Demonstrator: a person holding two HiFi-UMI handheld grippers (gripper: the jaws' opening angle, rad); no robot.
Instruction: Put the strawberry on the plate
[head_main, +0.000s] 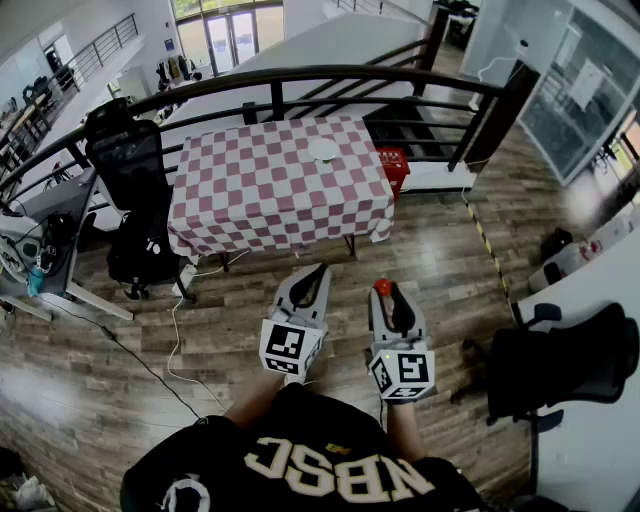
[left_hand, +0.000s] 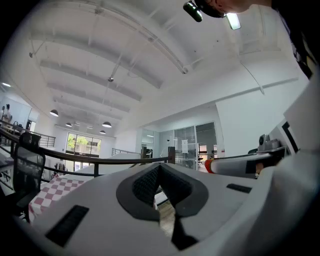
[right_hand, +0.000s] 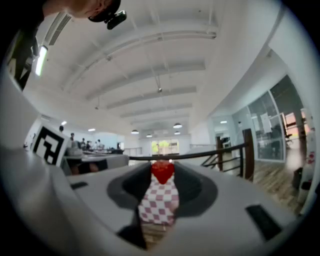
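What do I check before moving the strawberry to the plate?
1. Grip: red strawberry sits between the right gripper jaws, at their tips: ok.
2. Target: small white round plate in view, looks bare: ok.
3. Reach: plate lies on the far side of the red-and-white checkered table, well ahead of both grippers: not ok.
4. Spare hand: left gripper jaws together, nothing between them: ok.
5. Firmness of the hold on the strawberry: cannot tell.

Red strawberry (right_hand: 163, 171) gripped aloft, well apart from the white plate (head_main: 323, 150)
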